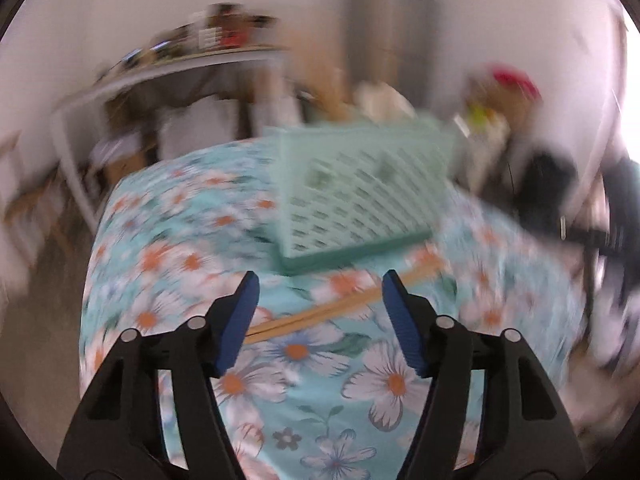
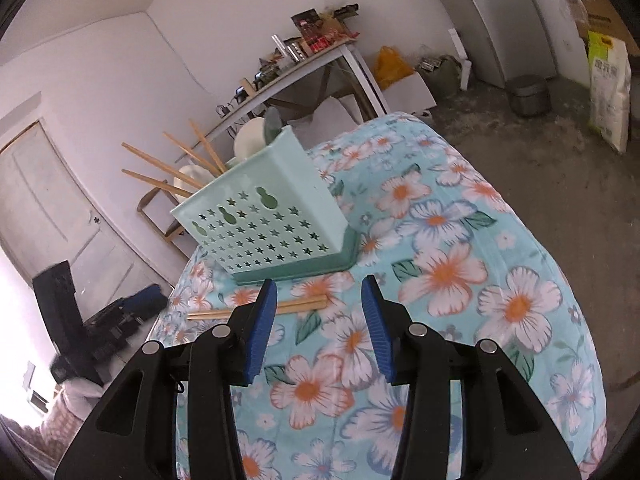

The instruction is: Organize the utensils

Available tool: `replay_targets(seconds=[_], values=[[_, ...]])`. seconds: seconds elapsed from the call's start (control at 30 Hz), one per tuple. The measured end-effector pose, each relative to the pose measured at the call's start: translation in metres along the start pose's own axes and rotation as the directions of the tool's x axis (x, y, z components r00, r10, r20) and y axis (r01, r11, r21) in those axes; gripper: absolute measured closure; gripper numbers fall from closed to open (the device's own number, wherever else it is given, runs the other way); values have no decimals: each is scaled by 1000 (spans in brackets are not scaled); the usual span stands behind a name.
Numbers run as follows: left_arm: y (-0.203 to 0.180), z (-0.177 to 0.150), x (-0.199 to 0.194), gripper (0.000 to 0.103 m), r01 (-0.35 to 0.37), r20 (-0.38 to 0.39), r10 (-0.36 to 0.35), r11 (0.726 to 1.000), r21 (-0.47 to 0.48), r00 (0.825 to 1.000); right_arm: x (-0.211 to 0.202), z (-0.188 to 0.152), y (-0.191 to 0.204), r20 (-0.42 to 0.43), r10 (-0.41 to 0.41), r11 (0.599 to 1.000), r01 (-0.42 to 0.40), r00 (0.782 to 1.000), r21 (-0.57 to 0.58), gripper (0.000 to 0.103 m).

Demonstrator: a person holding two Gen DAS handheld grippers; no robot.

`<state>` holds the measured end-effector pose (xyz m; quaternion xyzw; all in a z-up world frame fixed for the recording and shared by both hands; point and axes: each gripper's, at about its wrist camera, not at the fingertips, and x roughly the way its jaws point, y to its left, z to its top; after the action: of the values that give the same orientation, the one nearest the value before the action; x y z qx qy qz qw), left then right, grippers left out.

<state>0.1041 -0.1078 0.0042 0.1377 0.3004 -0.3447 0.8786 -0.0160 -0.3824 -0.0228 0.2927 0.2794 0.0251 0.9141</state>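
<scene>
A mint-green perforated utensil holder [image 2: 264, 216] stands on the floral tablecloth [image 2: 460, 272]; it also shows, blurred, in the left wrist view [image 1: 360, 196]. Several wooden chopsticks [image 2: 172, 164] and pale spoons [image 2: 250, 138] stick out of its top. A pair of wooden chopsticks [image 2: 296, 305] lies flat on the cloth just in front of the holder's base, also seen in the left wrist view [image 1: 328, 310]. My right gripper [image 2: 319, 292] is open and empty, just short of this pair. My left gripper [image 1: 320, 284] is open and empty, above the same pair.
A cluttered side table [image 2: 304, 64] stands behind by the white wall. A white fridge [image 2: 500, 20], a metal pot [image 2: 528, 94] and a rice sack [image 2: 610, 92] stand on the floor at right. A black object [image 2: 80, 332] lies on the floor at left.
</scene>
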Motion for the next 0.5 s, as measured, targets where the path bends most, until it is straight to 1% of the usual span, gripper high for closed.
replay_targets(seconds=[0.07, 0.1, 0.13, 0.2, 0.33, 0.37, 0.47, 0.5], values=[[-23, -2, 17, 51, 3, -38, 3, 989, 149, 999, -1, 0, -3, 0, 0, 1000, 0, 1000, 7, 60], [-34, -5, 26, 53, 1, -59, 13, 973, 229, 998, -1, -1, -4, 1, 1, 1000, -1, 1000, 10, 60], [-40, -6, 34, 55, 0, -75, 23, 959, 284, 997, -2, 1, -5, 2, 1, 1000, -1, 1000, 12, 60], [-49, -9, 49, 57, 1, -102, 39, 932, 363, 994, -3, 1, -7, 2, 0, 1000, 0, 1000, 18, 60], [-56, -12, 66, 58, 11, -136, 62, 879, 477, 989, -4, 2, -16, 3, 2, 999, -2, 1000, 44, 60], [-56, -13, 71, 58, 15, -145, 68, 861, 508, 987, -4, 2, -19, 4, 3, 999, -3, 1000, 53, 60], [-55, -19, 82, 58, 22, -159, 81, 829, 559, 984, -4, 1, -23, 4, 6, 998, -6, 1000, 66, 60], [-55, -19, 84, 58, 28, -160, 76, 826, 563, 984, -3, 1, -24, 4, 7, 998, -7, 1000, 69, 60]])
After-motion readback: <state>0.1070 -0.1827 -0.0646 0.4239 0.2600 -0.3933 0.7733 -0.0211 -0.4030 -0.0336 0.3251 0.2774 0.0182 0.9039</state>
